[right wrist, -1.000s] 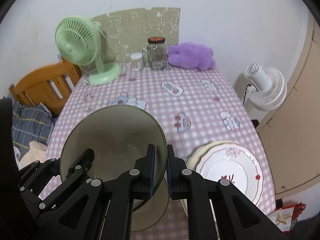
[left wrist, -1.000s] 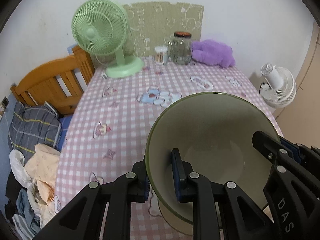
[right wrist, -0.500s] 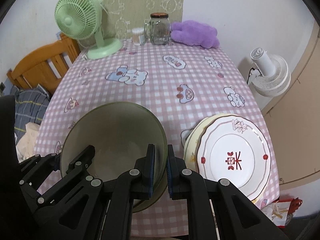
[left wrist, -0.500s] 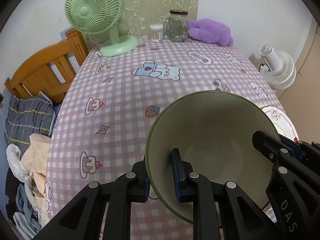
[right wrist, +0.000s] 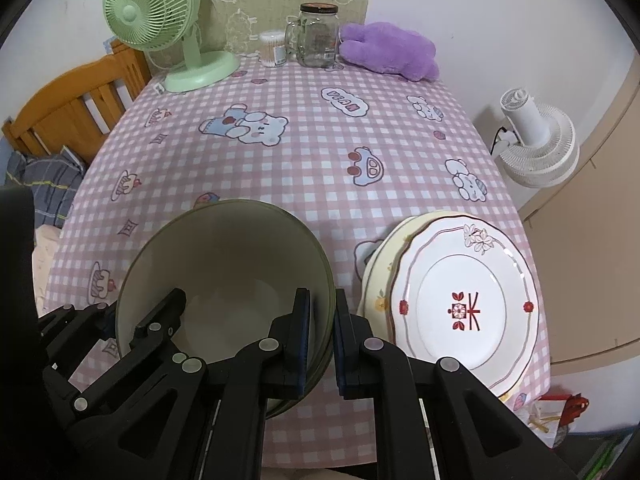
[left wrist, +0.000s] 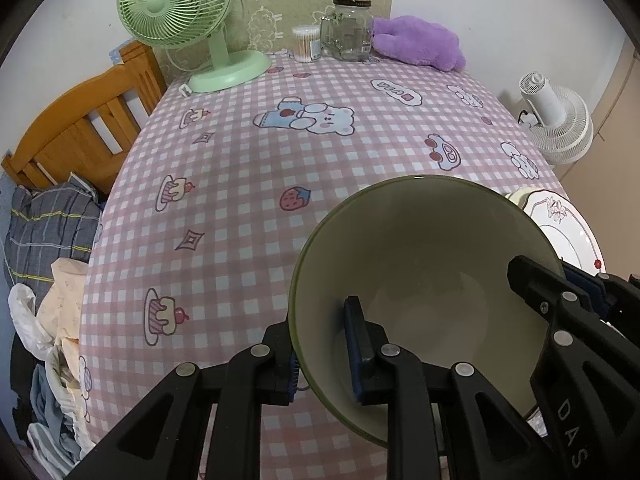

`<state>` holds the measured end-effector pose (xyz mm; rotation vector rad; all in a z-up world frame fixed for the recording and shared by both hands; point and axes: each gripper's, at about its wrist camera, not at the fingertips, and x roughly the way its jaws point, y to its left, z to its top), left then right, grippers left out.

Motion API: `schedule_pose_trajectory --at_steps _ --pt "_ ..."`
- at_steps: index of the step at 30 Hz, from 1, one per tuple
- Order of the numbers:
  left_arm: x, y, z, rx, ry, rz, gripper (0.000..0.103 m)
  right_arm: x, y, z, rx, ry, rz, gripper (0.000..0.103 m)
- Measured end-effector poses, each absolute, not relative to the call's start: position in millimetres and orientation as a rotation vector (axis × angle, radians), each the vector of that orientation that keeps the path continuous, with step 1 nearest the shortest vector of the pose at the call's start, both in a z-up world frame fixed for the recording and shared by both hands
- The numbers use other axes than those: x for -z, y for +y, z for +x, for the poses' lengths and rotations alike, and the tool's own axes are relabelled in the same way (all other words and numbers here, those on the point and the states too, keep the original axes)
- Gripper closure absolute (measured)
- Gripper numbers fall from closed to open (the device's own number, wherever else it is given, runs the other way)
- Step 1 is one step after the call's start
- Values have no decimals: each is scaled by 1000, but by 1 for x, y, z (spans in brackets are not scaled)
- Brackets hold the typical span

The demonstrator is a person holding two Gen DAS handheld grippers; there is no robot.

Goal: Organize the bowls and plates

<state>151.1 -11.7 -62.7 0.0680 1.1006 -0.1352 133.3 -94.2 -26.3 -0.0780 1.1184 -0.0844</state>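
**Desk:** At the near edge of the table (right wrist: 320,152), what do you have in hand?

**Caption:** You hold one green bowl (left wrist: 420,280) between both tools. Your left gripper (left wrist: 322,344) pinches its left rim, one finger (left wrist: 358,344) inside the wall and one outside. Your right gripper (right wrist: 320,332) is clamped on the opposite rim in the same way. From the right wrist view, a second rim shows just under the bowl, so it may be sitting in, or just over, another bowl; you cannot tell which.

**Desk:** Risks?

**Caption:** The stacked plates (right wrist: 460,304) lie just beside your right gripper, and they overhang the table edge slightly. A sideways swing could knock them off. If you let go with one tool before the other, the bowl could tip.

**Desk:** And the setting?

**Caption:** You work over a pink checked cloth printed with cartoon bears. Against the far wall stand a green fan (left wrist: 180,12), a glass jar (left wrist: 350,28), a tub of cotton swabs (left wrist: 306,42) and a purple plush toy (left wrist: 420,44). A wooden bed frame (left wrist: 80,128) sits to the left, a white fan (right wrist: 536,140) to the right.
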Motion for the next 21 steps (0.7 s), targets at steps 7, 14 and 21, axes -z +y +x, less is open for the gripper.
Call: schedule_pose_trajectory --at_steps 7,14,21 --pt "67 -9 151 139 1129 39 84 26 -94 133 93 1125 -89 88" --pt "61 -12 147 199 1132 39 64 26 -99 132 79 1160 -45 86" --pt "62 -5 147 205 1166 -4 40 27 -109 129 36 1205 35 63"
